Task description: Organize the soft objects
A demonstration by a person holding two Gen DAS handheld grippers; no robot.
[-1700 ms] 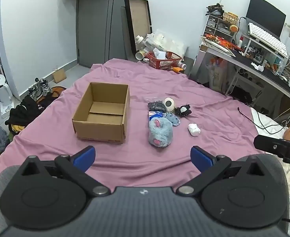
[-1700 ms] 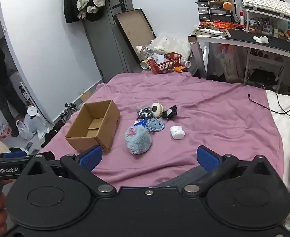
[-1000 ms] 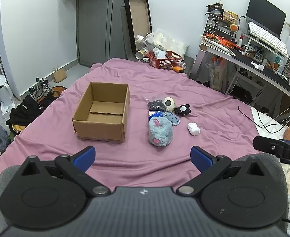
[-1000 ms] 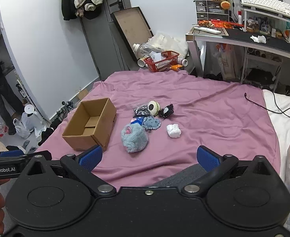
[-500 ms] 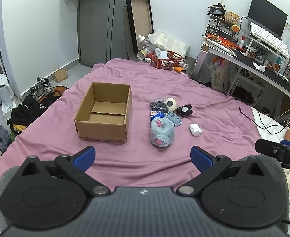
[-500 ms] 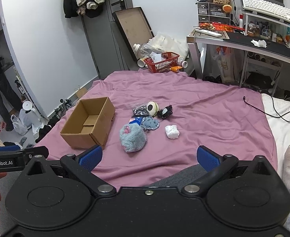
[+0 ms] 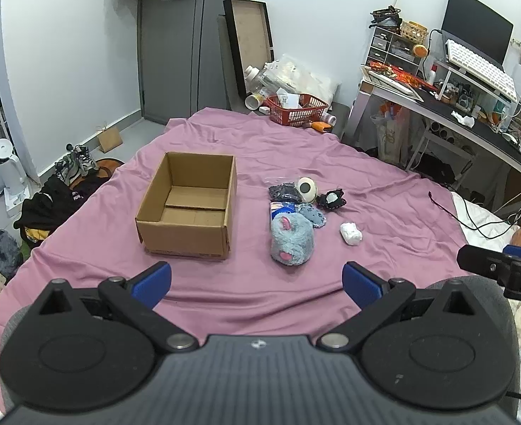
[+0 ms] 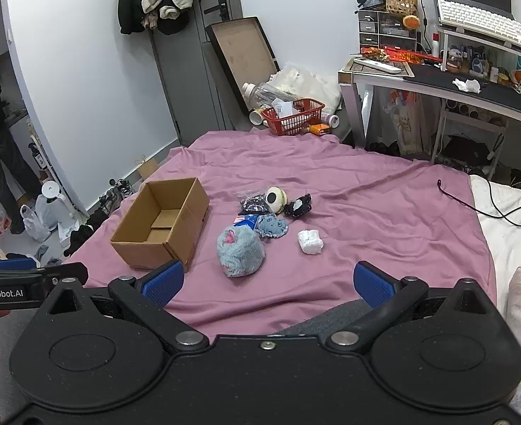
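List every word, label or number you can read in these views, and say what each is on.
"GenRobot.AI": white lettering on the side of the left tool, seen in the right wrist view.
"D": a cut-off letter on the right tool at the edge of the left wrist view.
Print on the cardboard box, blue packet and desk items: too small to read.

Mauve-pink bedsheet [image 7: 196, 283]; plain brown cardboard box [image 7: 186, 237]; fluffy grey-blue plush toy [image 7: 290, 239] with pink patches; white bundle [image 7: 351, 233]; cream ball [image 7: 306, 188] with black spot; red basket [image 7: 297, 109]; blue-padded black fingers [image 7: 152, 283].
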